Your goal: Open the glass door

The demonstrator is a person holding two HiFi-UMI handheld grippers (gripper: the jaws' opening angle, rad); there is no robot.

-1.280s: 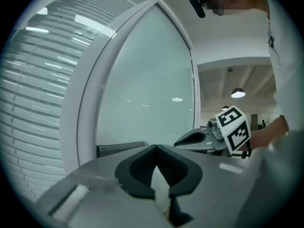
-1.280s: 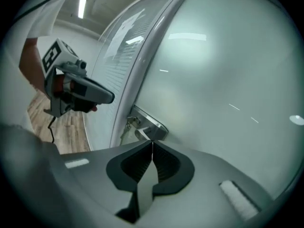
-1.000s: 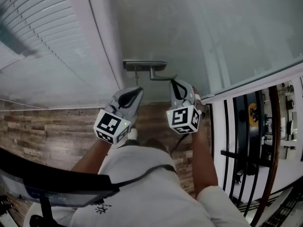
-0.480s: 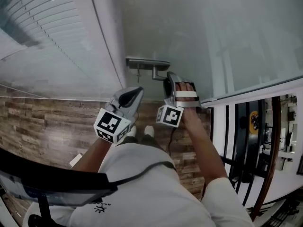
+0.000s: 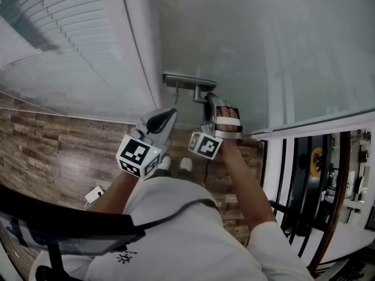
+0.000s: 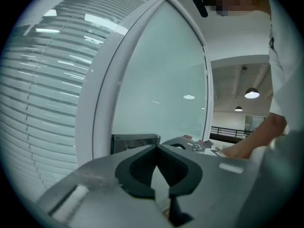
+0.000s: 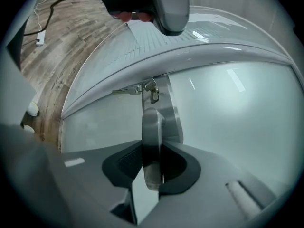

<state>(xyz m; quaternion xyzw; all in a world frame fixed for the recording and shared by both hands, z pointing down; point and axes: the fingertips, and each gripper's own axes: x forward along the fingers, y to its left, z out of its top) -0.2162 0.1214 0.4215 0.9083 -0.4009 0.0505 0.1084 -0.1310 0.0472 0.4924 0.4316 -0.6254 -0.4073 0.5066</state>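
Handle (image 5: 198, 92) end behind right hand-held gripper (image 5: 208, 102)

We place the glass door (image 5: 252, 45) ahead, across the top right of the head view. The frame post (image 5: 140, 51) runs along its left edge, with the slatted blind (image 5: 64, 45) left of that. The lock plate (image 5: 183, 79) sits on the door just beside the post, and the handle (image 5: 198, 91) projects from it toward us. The handle lies between the closing jaws of the right gripper (image 5: 208, 100), pads touching both its sides. The left gripper (image 5: 170, 115) is just left of it, below the plate and apart from the door. The wood floor (image 5: 47, 151) lies under the blind. The railing (image 5: 293, 174) stands lower right, past the door's edge.
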